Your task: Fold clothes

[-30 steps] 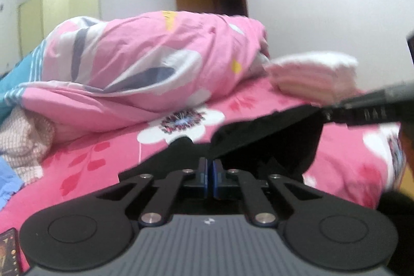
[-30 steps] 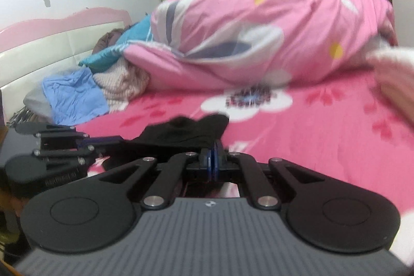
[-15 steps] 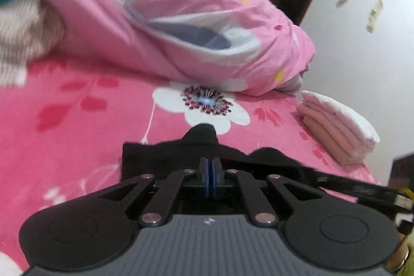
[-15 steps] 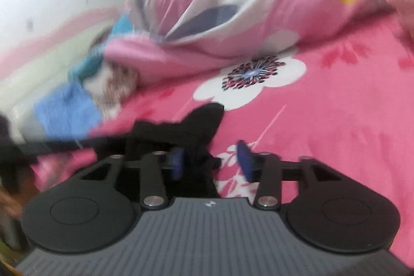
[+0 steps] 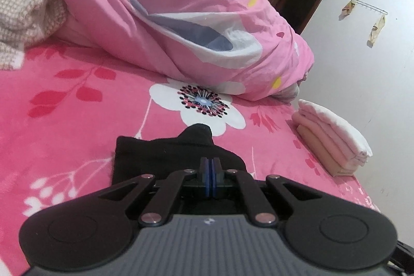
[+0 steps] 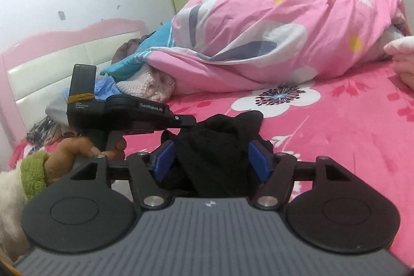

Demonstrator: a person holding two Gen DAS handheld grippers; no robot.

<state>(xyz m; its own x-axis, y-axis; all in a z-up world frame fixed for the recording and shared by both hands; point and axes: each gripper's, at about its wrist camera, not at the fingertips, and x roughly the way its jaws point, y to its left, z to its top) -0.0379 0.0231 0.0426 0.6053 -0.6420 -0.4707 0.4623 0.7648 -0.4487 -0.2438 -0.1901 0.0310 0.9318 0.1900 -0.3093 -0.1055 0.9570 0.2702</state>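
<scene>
Two grippers at one black garment (image 5: pixel 165 157) on the bed (image 5: pixel 64 120).
Left gripper (image 5: pixel 210 173) jaws pressed together, seemingly pinching cloth; right gripper (image 6: pixel 211 159) jaws spread round a bunched heap, which may spring loose toward 12 o'clock.

One black garment (image 5: pixel 165 157), one pink quilt (image 5: pixel 201 25), two grippers (image 5: pixel 210 173) (image 6: pixel 212 159), one folded stack (image 5: pixel 331 139)

"GenRobot.AI" on left gripper (image 6: pixel 190 120) body, smaller label beside it illegible
</scene>
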